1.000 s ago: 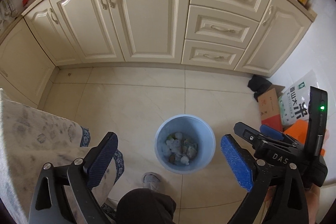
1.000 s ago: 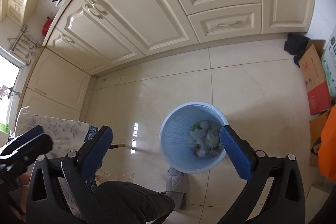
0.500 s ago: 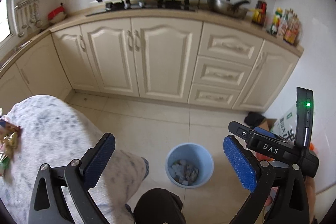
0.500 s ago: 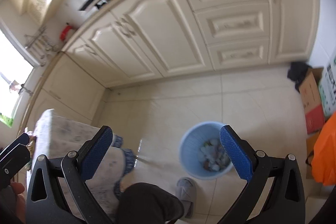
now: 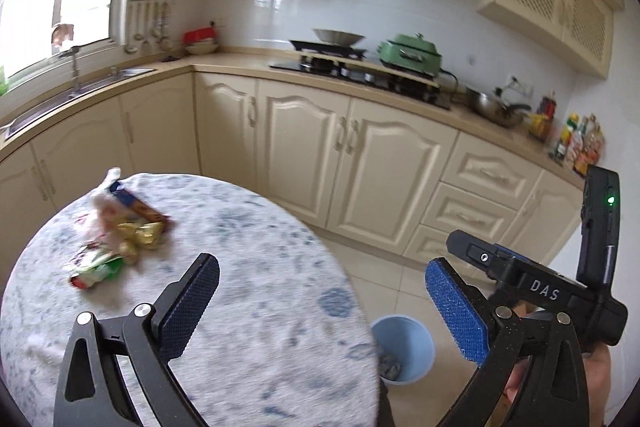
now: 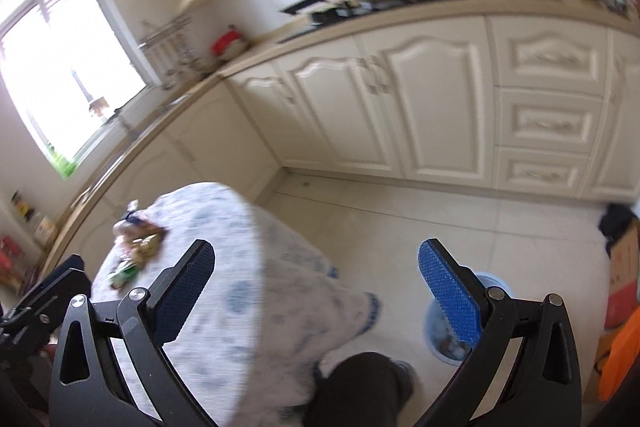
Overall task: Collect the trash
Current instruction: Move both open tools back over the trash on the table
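A pile of snack wrappers lies on the far left of a round table with a blue-patterned cloth; it also shows in the right wrist view. A light blue trash bin with crumpled paper inside stands on the floor right of the table, also in the right wrist view. My left gripper is open and empty above the table's near right part. My right gripper is open and empty over the table edge and floor; its body shows in the left wrist view.
Cream kitchen cabinets run along the back, with a stove, a green cooker and bottles on the counter. Cardboard boxes and an orange item sit on the floor at right. My dark-trousered leg is below.
Both cameras have tilted up and swung left from looking down at the bin. The table and wrappers have come into view. Both grippers stay open.
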